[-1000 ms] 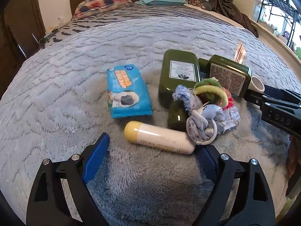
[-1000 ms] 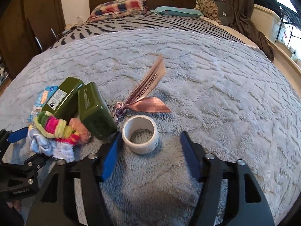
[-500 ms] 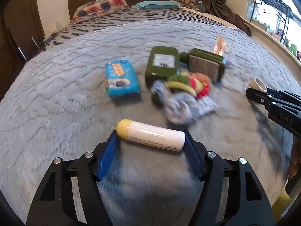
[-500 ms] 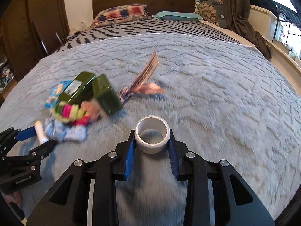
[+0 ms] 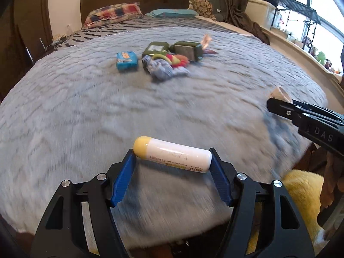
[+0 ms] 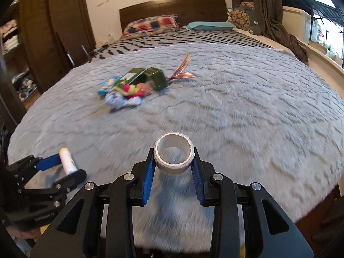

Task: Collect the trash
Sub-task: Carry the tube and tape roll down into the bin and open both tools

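The left gripper [image 5: 172,161] jaws squeeze the tube [image 5: 172,157] by its two ends, lying crosswise. The right gripper [image 6: 173,165] jaws pinch the tape roll [image 6: 173,158]. Both are near the bed [image 5: 86,107] edge, away from the pile [image 5: 165,62].

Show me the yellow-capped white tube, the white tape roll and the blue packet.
yellow-capped white tube [image 5: 172,157]: left wrist view, mid-body.
white tape roll [image 6: 173,166]: right wrist view, near outer wall.
blue packet [image 5: 126,61]: left wrist view, front face.
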Demonstrator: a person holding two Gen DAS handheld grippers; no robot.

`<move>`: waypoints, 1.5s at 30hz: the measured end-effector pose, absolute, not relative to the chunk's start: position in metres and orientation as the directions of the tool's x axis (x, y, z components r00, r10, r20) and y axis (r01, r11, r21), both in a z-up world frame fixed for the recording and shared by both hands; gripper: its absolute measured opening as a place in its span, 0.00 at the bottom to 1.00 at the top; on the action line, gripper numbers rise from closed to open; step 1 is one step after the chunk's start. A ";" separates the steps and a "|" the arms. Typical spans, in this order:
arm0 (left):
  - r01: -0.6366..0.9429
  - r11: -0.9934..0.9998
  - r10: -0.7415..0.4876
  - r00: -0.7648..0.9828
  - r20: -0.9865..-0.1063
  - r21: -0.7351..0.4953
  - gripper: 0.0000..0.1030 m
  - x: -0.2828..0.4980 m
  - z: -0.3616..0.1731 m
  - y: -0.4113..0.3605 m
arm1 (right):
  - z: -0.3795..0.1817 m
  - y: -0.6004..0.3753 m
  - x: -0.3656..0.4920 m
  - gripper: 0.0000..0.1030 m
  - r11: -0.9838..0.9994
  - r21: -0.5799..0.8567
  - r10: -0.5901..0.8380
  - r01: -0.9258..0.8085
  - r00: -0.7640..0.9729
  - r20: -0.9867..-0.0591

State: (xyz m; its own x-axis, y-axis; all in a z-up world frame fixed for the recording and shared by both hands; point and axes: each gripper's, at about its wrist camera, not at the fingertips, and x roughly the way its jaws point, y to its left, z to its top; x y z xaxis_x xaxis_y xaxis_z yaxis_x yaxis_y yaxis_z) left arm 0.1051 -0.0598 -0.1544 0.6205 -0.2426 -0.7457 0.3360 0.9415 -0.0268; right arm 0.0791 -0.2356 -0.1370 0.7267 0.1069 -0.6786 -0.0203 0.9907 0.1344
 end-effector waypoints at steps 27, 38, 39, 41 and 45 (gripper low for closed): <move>0.325 0.941 -0.220 0.363 -0.906 -0.098 0.63 -0.006 -0.285 -0.050 | -0.256 -0.192 -0.006 0.32 0.983 0.167 0.186 -0.082 0.476 -0.860; 0.320 0.942 -0.192 0.262 -0.946 -0.102 0.63 -0.002 -0.323 -0.054 | -0.303 -0.188 -0.002 0.33 0.975 0.210 0.221 -0.069 0.333 -0.917; 0.318 0.942 -0.193 0.254 -0.948 -0.107 0.63 -0.001 -0.325 -0.054 | -0.304 -0.188 -0.002 0.34 0.974 0.216 0.225 -0.066 0.332 -0.916; 0.314 0.942 -0.197 0.241 -0.950 -0.115 0.63 -0.003 -0.331 -0.054 | -0.305 -0.186 0.002 0.34 0.972 0.226 0.235 -0.066 0.330 -0.914; 0.308 0.943 -0.198 0.223 -0.954 -0.124 0.63 -0.004 -0.336 -0.053 | -0.303 -0.188 0.005 0.53 0.971 0.231 0.239 -0.064 0.338 -0.910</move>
State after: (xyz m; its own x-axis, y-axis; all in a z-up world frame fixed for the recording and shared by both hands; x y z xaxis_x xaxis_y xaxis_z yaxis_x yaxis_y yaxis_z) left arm -0.0038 -0.0525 -0.3360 0.2234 -0.1981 -0.9544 0.3075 0.9434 -0.1238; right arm 0.0047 -0.1883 -0.3033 0.3381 0.2388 -0.9103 -0.0637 0.9709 0.2310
